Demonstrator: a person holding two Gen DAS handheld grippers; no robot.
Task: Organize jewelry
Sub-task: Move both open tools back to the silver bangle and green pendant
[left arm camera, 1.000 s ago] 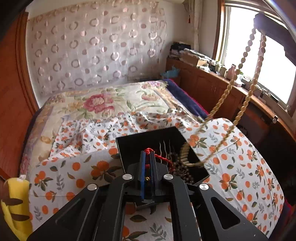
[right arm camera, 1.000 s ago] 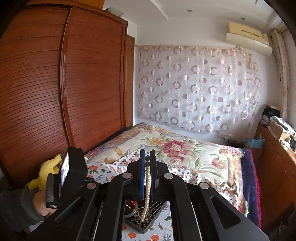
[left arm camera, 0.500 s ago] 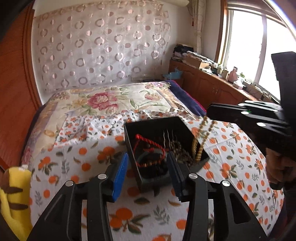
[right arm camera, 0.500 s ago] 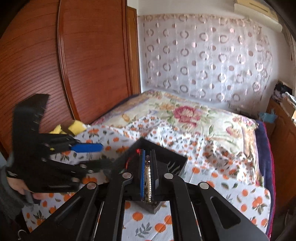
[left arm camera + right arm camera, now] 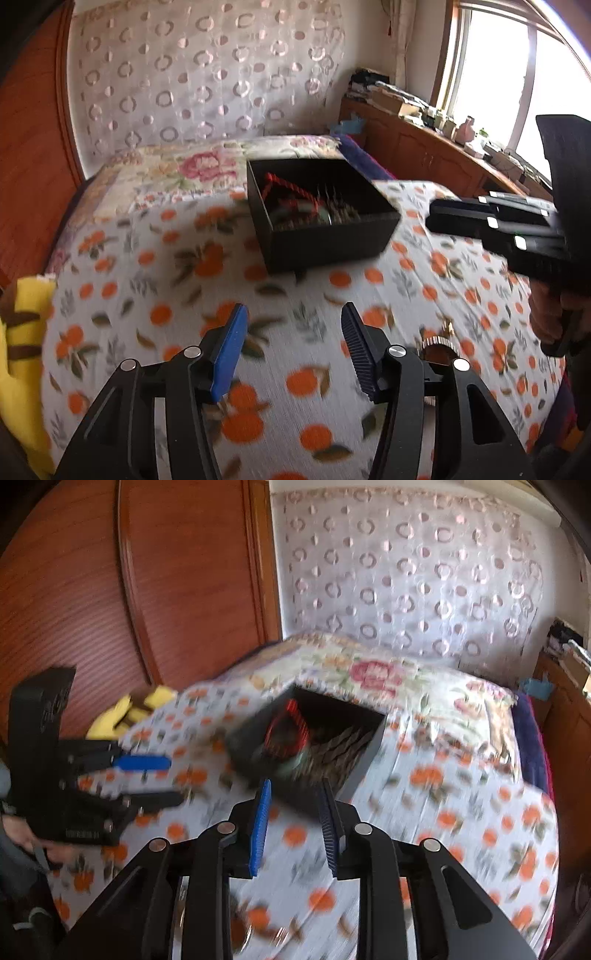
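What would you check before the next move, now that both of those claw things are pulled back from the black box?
1. Left gripper open and holding nothing: ok.
2. Right gripper open and holding nothing: ok.
3. Black box upright on the orange-print quilt: ok.
4. Red cord inside the box: ok.
5. Beaded necklace fully inside the box: cannot tell, the pictures are blurred.
6. Small round metal thing on the quilt beside the left gripper, what it is: cannot tell.

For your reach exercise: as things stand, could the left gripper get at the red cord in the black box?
Probably yes: the left gripper is open, the black box has no lid, and only bedspread lies between; the red cord lies on top.
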